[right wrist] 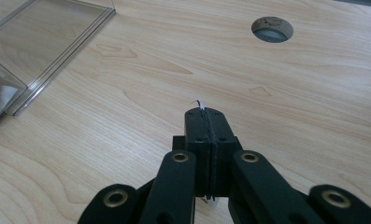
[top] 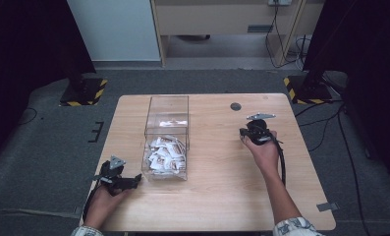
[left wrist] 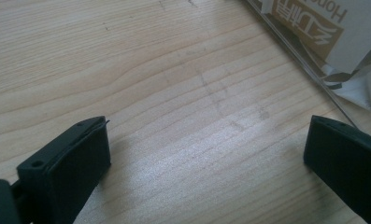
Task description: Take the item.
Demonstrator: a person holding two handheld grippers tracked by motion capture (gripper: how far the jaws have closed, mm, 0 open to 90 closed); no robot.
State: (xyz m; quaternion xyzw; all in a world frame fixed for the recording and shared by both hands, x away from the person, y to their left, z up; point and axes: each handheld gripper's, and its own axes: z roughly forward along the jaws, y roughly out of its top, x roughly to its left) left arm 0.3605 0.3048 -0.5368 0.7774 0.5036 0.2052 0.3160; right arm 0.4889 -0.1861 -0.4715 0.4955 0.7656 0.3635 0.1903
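Your right gripper (right wrist: 206, 112) is clenched tight with only a thin white sliver (right wrist: 200, 102) peeking from its tips, apparently a scrap of packet. Your left gripper (left wrist: 206, 149) is released wide over bare wood, the clear box (top: 166, 142) of sachets (left wrist: 332, 42) just ahead of its right jaw. You look to be between picks; next, steer those spread jaws over the box's rim onto one sachet.
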